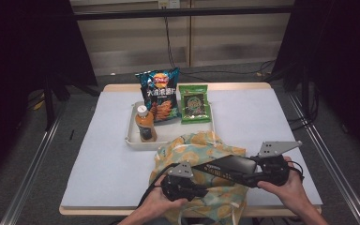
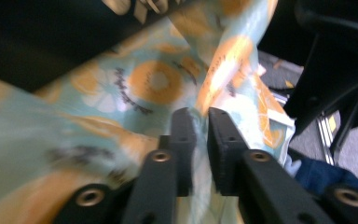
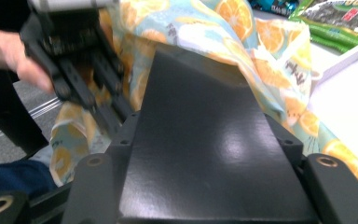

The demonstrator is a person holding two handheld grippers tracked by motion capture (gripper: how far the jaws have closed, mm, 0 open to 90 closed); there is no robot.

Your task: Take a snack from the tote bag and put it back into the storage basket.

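A cloth bag [image 1: 194,150] printed with orange slices lies at the table's front edge. My left gripper [image 1: 201,188] stands at its near left side; in the left gripper view its jaws [image 2: 201,116] are pinched on a fold of the bag's fabric [image 2: 154,81]. My right gripper [image 1: 251,176] is shut on a flat black box [image 1: 227,165], held by its two sides and slanted toward the bag's mouth. In the right gripper view the black box [image 3: 205,140] spans the jaws, its far end against the bag [image 3: 223,23], and the left gripper [image 3: 81,81] stands at upper left.
Behind the bag, a white tray [image 1: 132,133] holds a tea bottle [image 1: 145,124], a blue chips bag [image 1: 159,93] and a green snack pack [image 1: 194,103]. A pale sheet [image 1: 262,117] covers the table. Metal rails run along both table sides.
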